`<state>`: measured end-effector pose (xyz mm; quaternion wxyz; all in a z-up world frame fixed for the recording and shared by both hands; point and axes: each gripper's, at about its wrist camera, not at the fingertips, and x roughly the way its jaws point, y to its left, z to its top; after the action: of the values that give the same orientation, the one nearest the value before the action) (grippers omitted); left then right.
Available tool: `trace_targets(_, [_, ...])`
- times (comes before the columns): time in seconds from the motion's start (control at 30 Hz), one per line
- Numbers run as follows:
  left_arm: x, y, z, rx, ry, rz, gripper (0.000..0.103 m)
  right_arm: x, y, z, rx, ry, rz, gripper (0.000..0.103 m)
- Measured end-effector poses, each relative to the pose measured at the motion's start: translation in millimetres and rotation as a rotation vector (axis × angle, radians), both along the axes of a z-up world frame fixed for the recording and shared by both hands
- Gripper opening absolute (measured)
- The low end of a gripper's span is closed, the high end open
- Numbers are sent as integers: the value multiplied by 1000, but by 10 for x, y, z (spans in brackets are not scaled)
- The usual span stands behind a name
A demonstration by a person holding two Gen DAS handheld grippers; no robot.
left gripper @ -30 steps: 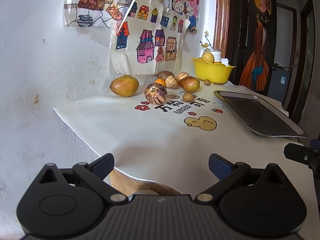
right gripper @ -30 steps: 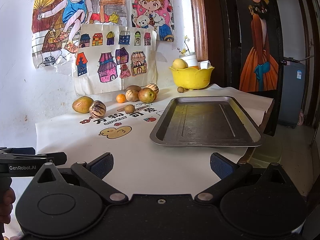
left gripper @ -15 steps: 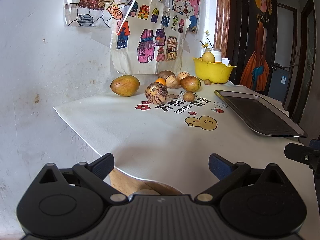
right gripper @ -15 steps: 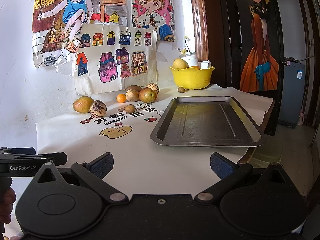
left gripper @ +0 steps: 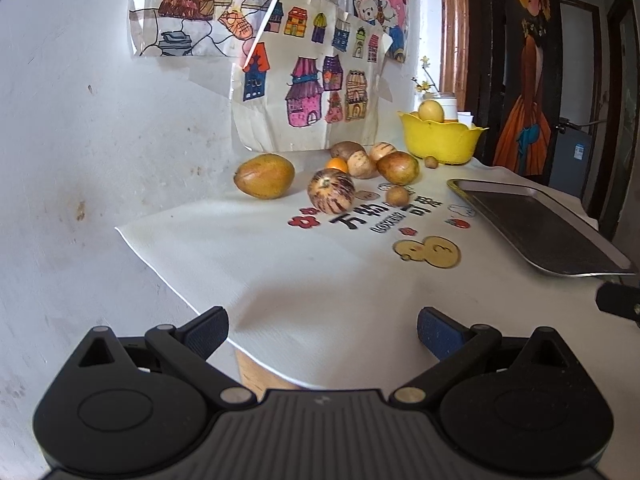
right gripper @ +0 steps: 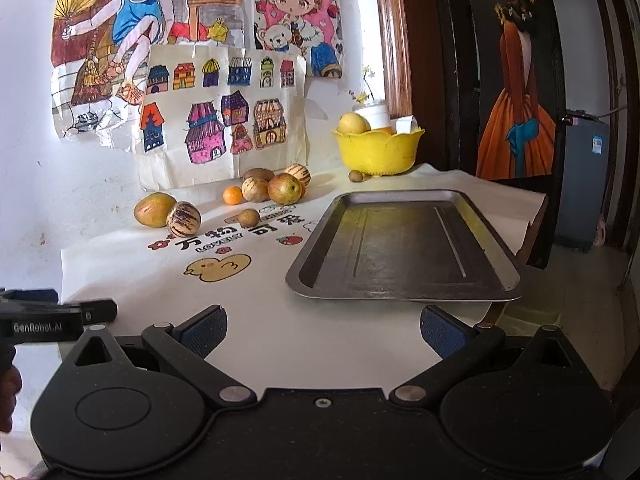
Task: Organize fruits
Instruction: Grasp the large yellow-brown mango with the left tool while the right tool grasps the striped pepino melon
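Note:
Several fruits lie at the back of the white cloth: a mango (left gripper: 264, 176) (right gripper: 154, 209), a striped melon (left gripper: 331, 191) (right gripper: 183, 219), a small orange (left gripper: 337, 165) (right gripper: 232, 195), a small brown fruit (left gripper: 397, 195) (right gripper: 249, 217) and a reddish-green mango (left gripper: 397, 168) (right gripper: 284, 188). A dark metal tray (right gripper: 404, 244) (left gripper: 536, 224) lies empty to the right. My left gripper (left gripper: 322, 330) is open and empty over the near cloth edge. My right gripper (right gripper: 323, 330) is open and empty in front of the tray.
A yellow bowl (right gripper: 378, 150) (left gripper: 440, 138) holding fruit stands at the back right, a tiny brown fruit (right gripper: 355, 176) beside it. Drawings hang on the wall (left gripper: 80, 120) behind. The table's right edge drops off by a dark door (right gripper: 516, 80).
Both grippers have edged slightly forward toward the table; the fruits and tray have not moved.

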<state>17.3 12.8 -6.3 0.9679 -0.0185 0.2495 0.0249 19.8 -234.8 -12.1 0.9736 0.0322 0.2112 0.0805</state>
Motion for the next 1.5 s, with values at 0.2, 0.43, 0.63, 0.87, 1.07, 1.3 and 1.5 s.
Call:
trace_targets(0.2, [221, 110, 118, 23, -17, 10, 102, 147, 11, 29, -29, 10, 46, 103])
trace_targets(0.43, [525, 237, 297, 14, -37, -6, 102, 339, 44, 167, -92, -5, 127, 103])
trace_targets(0.63, [830, 481, 463, -14, -23, 28, 102, 571, 88, 417, -151, -16, 259, 103])
trace_targets(0.87, [1217, 798, 591, -71, -13, 59, 102, 937, 421, 662, -250, 11, 473, 103])
trace_targets(1.07, [1581, 940, 576, -161, 31, 85, 102, 1261, 840, 690, -332, 41, 652, 103])
trace_targets(1.3, [1949, 942, 478, -219, 71, 85, 102, 1724, 1246, 506, -402, 69, 725, 101])
trace_targets(1.5, [2152, 986, 349, -243, 111, 139, 91, 2056, 1403, 331, -376, 80, 718, 93])
